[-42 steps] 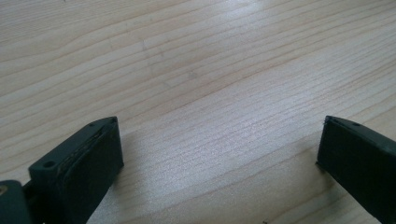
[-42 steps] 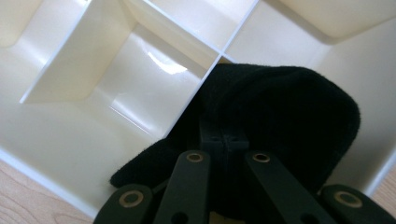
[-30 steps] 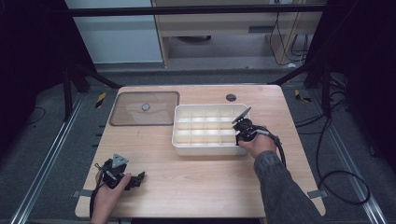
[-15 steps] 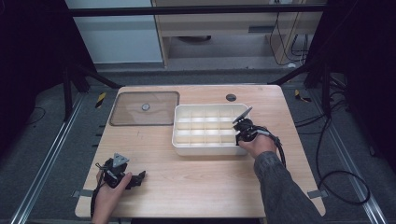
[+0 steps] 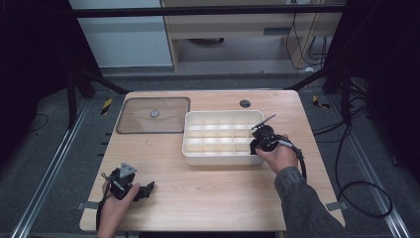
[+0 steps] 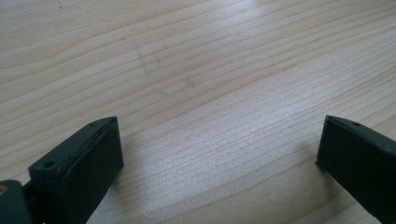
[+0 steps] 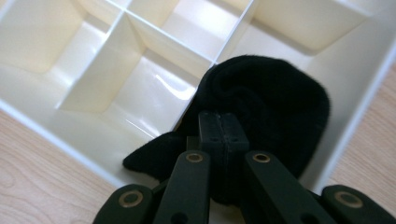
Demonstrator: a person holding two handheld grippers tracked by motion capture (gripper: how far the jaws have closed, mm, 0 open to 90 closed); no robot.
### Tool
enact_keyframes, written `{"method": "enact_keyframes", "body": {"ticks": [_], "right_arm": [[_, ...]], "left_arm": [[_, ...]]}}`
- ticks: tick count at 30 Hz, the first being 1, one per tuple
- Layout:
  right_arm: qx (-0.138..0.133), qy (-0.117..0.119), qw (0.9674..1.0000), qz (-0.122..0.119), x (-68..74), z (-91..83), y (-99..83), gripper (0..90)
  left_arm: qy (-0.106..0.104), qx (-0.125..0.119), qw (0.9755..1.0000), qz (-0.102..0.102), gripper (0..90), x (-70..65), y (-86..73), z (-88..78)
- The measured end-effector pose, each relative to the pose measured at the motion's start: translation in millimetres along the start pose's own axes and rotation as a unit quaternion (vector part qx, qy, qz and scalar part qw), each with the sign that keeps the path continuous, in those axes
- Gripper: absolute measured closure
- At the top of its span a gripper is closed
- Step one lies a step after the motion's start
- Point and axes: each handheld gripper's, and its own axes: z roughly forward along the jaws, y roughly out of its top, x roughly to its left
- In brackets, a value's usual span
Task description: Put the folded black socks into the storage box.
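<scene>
The right gripper has its fingers pressed together on a fold of a black sock, a soft rolled bundle that sits in a corner compartment of the white divided organizer box, at the box's near right corner as the high view shows it. The step in hand looks like stowing the sock in that cell; part of the fabric laps over the box's near wall, so the next move probably calls for pushing the bundle down inside the dividers before the fingers part and lift out, since a loose fold could ride up with them. In the high view the right gripper rests at that corner of the organizer box. The left gripper lies well apart near the front left of the wooden surface, its fingers spread wide with nothing between them. A clear brownish lid lies flat just beside the box's left side, and a small dark round thing sits behind the box; neither stands in the way.
</scene>
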Motion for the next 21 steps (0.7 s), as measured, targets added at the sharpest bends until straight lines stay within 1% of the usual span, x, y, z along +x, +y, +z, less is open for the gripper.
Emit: {"method": "enact_keyframes", "body": {"ticks": [1,3,5,10,12,15,16,21], "right_arm": [[-0.006,0.000,1.0000,0.002,-0.7,-4.0,0.1,90.0],[-0.020,-0.001,0.9998,-0.001,-3.0,-11.7,0.9,90.0],[-0.036,0.000,0.9993,0.003,-4.5,-22.8,1.9,90.0],[-0.078,0.003,0.9970,0.000,-7.0,-46.7,2.0,90.0],[-0.093,0.004,0.9957,-0.002,-7.8,-52.2,1.2,90.0],[-0.110,0.004,0.9939,-0.002,-8.7,-59.3,0.0,90.0],[-0.116,0.004,0.9933,-0.002,-9.3,-61.2,-0.7,90.0],[-0.131,0.003,0.9913,0.005,-14.1,-67.8,-3.8,90.0]], "left_arm": [[0.000,0.000,1.0000,0.000,0.0,0.0,0.1,0.0],[0.000,0.001,1.0000,0.002,0.0,0.3,0.3,0.0],[0.000,0.001,1.0000,0.002,0.0,0.4,0.4,0.0],[-0.001,0.000,1.0000,-0.001,0.0,-0.2,0.0,0.0],[0.000,-0.002,1.0000,-0.003,0.0,-0.5,-0.1,0.2],[0.000,-0.001,1.0000,0.000,0.0,-0.1,-0.2,0.0],[0.000,-0.003,1.0000,-0.002,0.0,-0.5,-0.4,0.2],[0.000,-0.004,1.0000,-0.001,0.0,-0.1,-0.6,0.3]]}}
